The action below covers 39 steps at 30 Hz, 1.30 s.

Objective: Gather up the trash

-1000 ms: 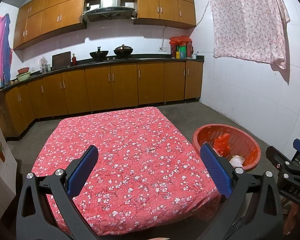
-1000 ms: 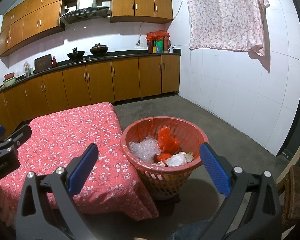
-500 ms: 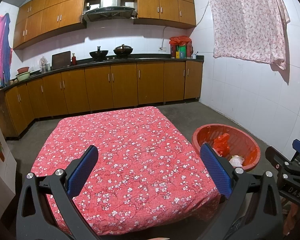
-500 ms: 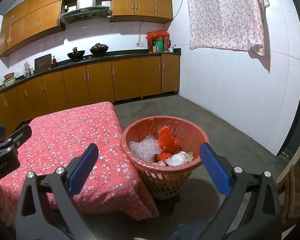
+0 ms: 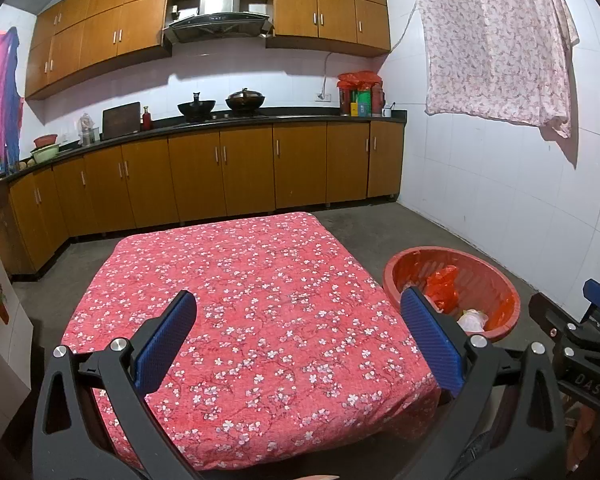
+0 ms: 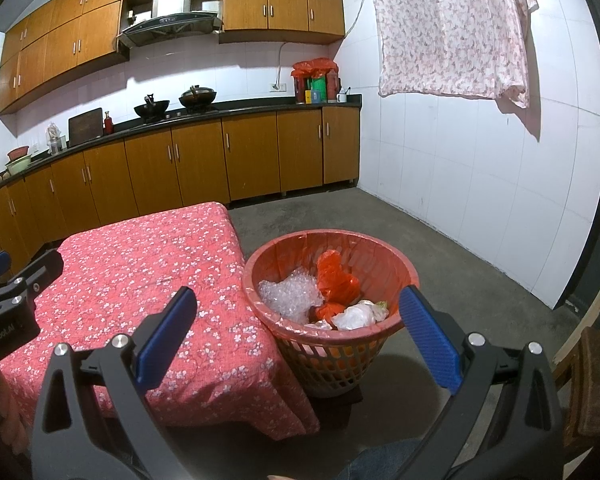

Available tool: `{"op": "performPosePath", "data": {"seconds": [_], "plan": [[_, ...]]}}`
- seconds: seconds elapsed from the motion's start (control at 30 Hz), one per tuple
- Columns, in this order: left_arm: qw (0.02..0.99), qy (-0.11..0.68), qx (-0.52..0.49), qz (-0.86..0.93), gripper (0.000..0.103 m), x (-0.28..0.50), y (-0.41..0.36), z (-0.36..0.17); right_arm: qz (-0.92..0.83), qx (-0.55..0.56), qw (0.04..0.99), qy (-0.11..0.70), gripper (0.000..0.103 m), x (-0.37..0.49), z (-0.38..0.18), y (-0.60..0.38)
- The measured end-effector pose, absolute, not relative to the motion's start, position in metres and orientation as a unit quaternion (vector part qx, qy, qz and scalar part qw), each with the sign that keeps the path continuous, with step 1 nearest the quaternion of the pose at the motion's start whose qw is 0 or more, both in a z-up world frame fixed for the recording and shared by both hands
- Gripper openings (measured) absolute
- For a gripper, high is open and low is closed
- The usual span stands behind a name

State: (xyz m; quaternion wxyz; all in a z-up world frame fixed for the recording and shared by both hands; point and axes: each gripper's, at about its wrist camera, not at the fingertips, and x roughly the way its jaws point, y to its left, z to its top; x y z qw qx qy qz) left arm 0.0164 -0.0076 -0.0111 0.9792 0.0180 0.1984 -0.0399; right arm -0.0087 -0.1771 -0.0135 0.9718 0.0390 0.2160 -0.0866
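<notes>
Both claws, left claw (image 5: 298, 346) and right claw (image 6: 298, 336), gape wide and empty; the basket (image 6: 396, 258) at lower centre holds light, crushable bubble wrap (image 6: 290, 296) and slippery plastic bags (image 6: 336, 280), best pinched at a crumpled fold.

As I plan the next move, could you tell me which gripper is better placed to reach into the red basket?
The right gripper: open and empty, it faces the red basket directly. The left gripper, also open, faces the floral tablecloth.

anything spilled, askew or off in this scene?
Nothing stands out. The trash sits inside the red basket, which stands upright on the floor beside the cloth-covered table. No trash shows on the cloth or floor. Left gripper and right gripper are open, holding nothing.
</notes>
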Motion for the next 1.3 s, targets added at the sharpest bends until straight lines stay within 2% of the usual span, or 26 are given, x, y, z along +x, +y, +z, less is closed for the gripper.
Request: {"op": "performPosePath", "data": {"seconds": [1.3], "plan": [[0.978, 0.203, 0.023, -0.043, 0.101, 0.0177, -0.0097, -0.0152, -0.087, 0.042, 0.971, 0.221, 0.099, -0.0085, -0.0209, -0.1723]]}}
